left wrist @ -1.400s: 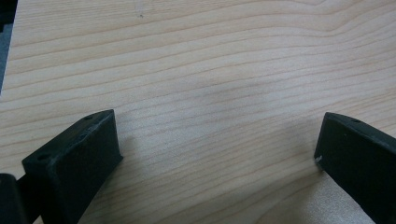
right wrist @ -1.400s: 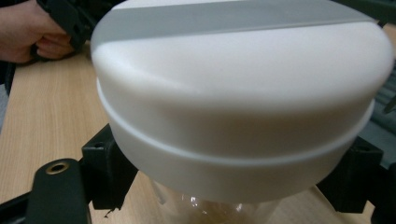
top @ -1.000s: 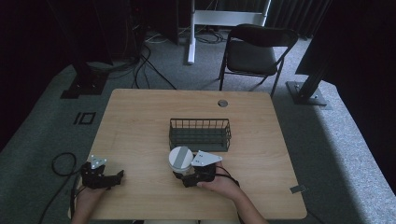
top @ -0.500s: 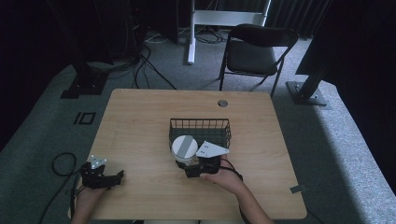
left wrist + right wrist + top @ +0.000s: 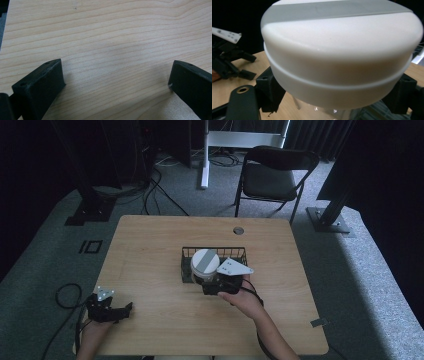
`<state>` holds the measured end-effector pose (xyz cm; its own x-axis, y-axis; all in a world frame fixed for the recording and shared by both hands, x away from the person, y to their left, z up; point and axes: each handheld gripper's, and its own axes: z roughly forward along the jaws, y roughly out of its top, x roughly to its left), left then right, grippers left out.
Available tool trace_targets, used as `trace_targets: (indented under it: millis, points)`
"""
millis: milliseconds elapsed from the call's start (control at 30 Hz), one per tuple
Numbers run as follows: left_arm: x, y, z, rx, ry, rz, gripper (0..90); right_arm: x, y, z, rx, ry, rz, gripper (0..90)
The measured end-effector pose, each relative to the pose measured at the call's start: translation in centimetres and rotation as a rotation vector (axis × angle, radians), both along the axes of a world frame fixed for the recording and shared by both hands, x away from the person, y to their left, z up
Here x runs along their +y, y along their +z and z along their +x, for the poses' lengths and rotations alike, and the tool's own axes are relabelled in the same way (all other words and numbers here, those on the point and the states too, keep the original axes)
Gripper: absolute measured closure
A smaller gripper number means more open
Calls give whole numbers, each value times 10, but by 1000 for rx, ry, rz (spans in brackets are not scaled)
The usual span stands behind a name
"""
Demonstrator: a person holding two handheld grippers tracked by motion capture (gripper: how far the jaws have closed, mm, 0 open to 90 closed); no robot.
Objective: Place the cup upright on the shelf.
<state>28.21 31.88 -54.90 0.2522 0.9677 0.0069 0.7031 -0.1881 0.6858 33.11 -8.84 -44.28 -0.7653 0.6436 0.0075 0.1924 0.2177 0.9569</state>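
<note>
A jar with a white lid crossed by a grey stripe (image 5: 204,262) hangs at the left part of the black wire basket (image 5: 240,251). My right gripper (image 5: 206,281) is shut on it just below the lid. In the right gripper view the lid (image 5: 342,50) looms close, the black fingers (image 5: 268,91) press on both sides, and a clear body shows beneath. My left gripper (image 5: 125,309) rests at the table's front left corner. It is open, with bare wood between its fingers (image 5: 37,85).
The wooden table (image 5: 150,245) has a round cable hole (image 5: 238,230) near its far edge. A folding chair (image 5: 272,175) stands behind the table. Cables lie on the floor at left. The left gripper (image 5: 229,65) shows far off in the right gripper view.
My right gripper has carried the jar away from the person, from the table in front of the basket to the basket's left part. The left gripper has stayed put.
</note>
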Motion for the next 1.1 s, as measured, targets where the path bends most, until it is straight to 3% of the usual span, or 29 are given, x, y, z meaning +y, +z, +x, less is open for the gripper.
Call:
trace_targets:
  millis: [267, 567, 700, 933, 1100]
  points:
    - [0, 0, 0, 0, 0, 0, 2, -9, 11, 13, -14, -127, 23, 184]
    - [0, 0, 0, 2, -2, 2, 2, -19, 14, 30, -19, -308, -22, 184]
    - [0, 0, 0, 0, 0, 0, 2, -23, 12, 37, -8, -381, -24, 184]
    - [0, 0, 0, 0, 1, -2, 2, -24, 1, 49, 9, -474, -86, 184]
    - [0, 0, 0, 0, 0, -1, 2, -25, -8, 55, 48, -532, -112, 184]
